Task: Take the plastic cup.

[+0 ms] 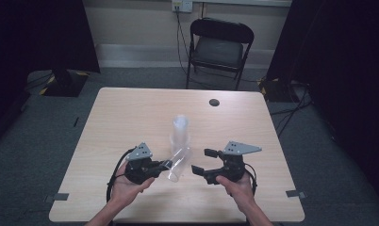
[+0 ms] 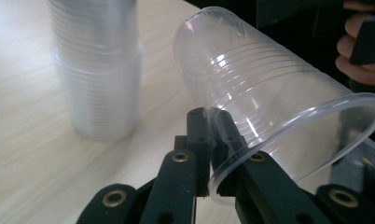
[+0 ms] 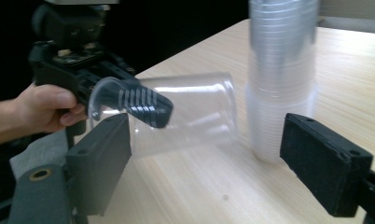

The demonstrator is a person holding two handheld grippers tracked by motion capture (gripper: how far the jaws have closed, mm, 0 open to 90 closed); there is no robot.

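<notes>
While the left gripper (image 1: 165, 165) clamps one wall of a clear plastic cup (image 1: 178, 162) at its rim, holding it tilted beside the cup stack (image 1: 180, 134), the right gripper (image 1: 201, 162) hovers nearby, jaws spread, empty.

Clear cup (image 2: 274, 107) tilted beside cup stack (image 2: 99, 70)

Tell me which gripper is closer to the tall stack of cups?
Left. The left gripper, pinching one clear cup's rim, sits just beside the cup stack; the right gripper waits farther off, jaws open.
</notes>
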